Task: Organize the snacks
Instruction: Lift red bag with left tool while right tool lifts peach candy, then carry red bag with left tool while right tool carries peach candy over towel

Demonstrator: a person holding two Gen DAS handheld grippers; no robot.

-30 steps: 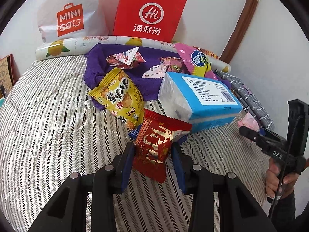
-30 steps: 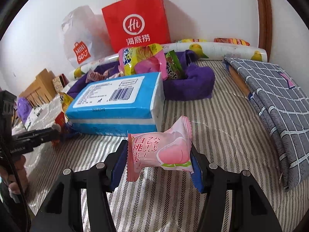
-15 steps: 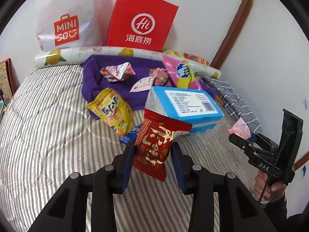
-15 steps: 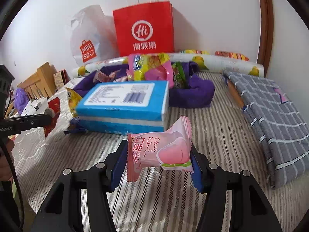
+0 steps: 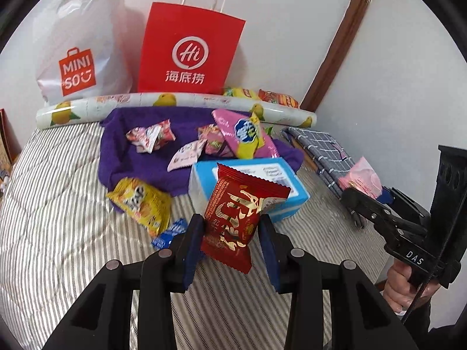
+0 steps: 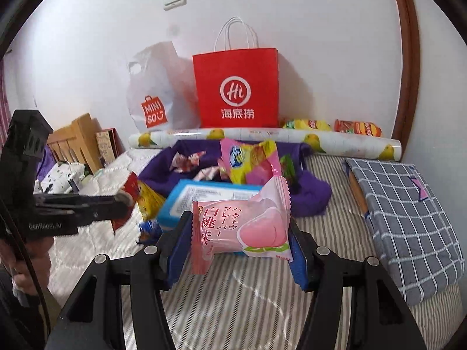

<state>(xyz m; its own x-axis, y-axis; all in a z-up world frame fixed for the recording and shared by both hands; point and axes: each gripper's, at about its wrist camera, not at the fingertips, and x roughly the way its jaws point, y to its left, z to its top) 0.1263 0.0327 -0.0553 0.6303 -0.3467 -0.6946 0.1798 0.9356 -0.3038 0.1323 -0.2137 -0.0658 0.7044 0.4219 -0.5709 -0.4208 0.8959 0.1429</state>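
My left gripper [image 5: 232, 233] is shut on a red snack packet [image 5: 238, 218] and holds it in the air above the striped bed. My right gripper [image 6: 238, 233] is shut on a pink peach snack packet [image 6: 242, 227], also lifted; it shows in the left wrist view [image 5: 360, 179] at the right. More snacks lie on a purple cloth [image 5: 122, 148]: a pink-and-yellow bag [image 5: 245, 134] and several small packets. A yellow packet [image 5: 140, 204] and a small blue packet [image 5: 169, 233] lie on the bed beside a blue-and-white box [image 5: 280, 198].
A red paper bag [image 5: 186, 49] and a white MINISO bag [image 5: 78, 52] stand against the back wall behind a lemon-print roll [image 5: 146, 100]. A grey checked folded cloth [image 6: 408, 218] lies at the right. Chip bags [image 6: 332, 125] lie behind the roll.
Both grippers have risen and drawn back from the pile with their packets; the bags and wall show more fully and the snacks look smaller.
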